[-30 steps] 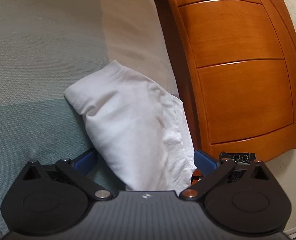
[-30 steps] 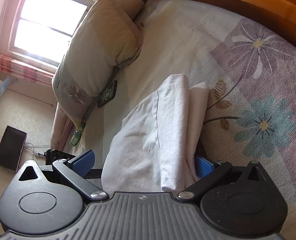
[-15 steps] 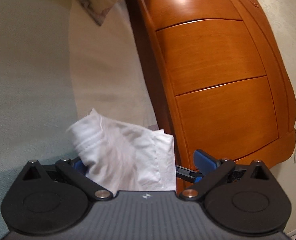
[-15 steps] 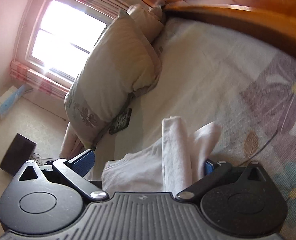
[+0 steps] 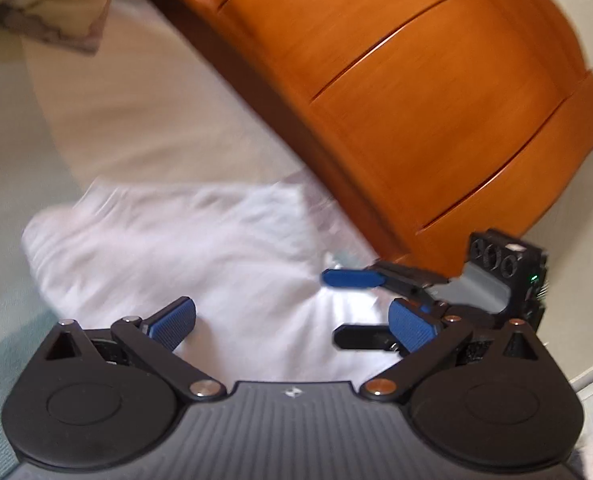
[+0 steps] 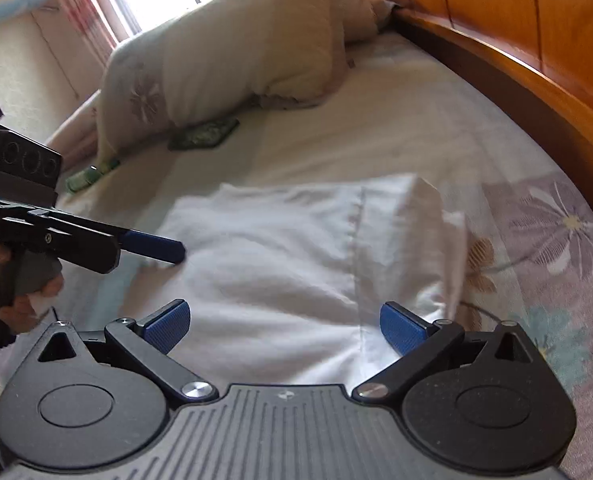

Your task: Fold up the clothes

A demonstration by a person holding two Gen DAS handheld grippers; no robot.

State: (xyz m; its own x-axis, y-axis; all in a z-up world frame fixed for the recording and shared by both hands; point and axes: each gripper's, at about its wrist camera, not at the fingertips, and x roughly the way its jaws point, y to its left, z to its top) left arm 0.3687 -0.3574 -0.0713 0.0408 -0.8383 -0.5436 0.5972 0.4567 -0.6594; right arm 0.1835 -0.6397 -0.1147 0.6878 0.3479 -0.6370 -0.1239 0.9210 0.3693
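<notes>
White garment (image 6: 296,264) lies folded into a rough rectangle on the bed (image 6: 376,140), flat on the sheet, with a seam running down its right part and a thicker fold along its right edge. My right gripper (image 6: 286,326) sits low over the near edge of the cloth, its blue pads spread wide with nothing between them. My left gripper (image 5: 292,322) is over the same cloth from the other side, jaws equally wide and empty. In the right wrist view the left gripper's blue finger (image 6: 152,245) reaches in from the left and ends at the garment's left edge, with a hand (image 6: 24,300) wrapped round its grip; I cannot tell whether the tip touches the cloth. In the left wrist view the right gripper comes in from the right over the cloth.

Beyond the garment, well apart from it, a large cream pillow (image 6: 232,52) lies against the head of the bed, with a dark patterned flat object (image 6: 204,134) just beside its lower edge. A floral blanket (image 6: 548,240) covers the bed to the right of the cloth, touching its edge. The orange wooden headboard (image 5: 396,80) curves behind, and a bright window with pinkish curtains (image 6: 96,12) shows at the far side.
</notes>
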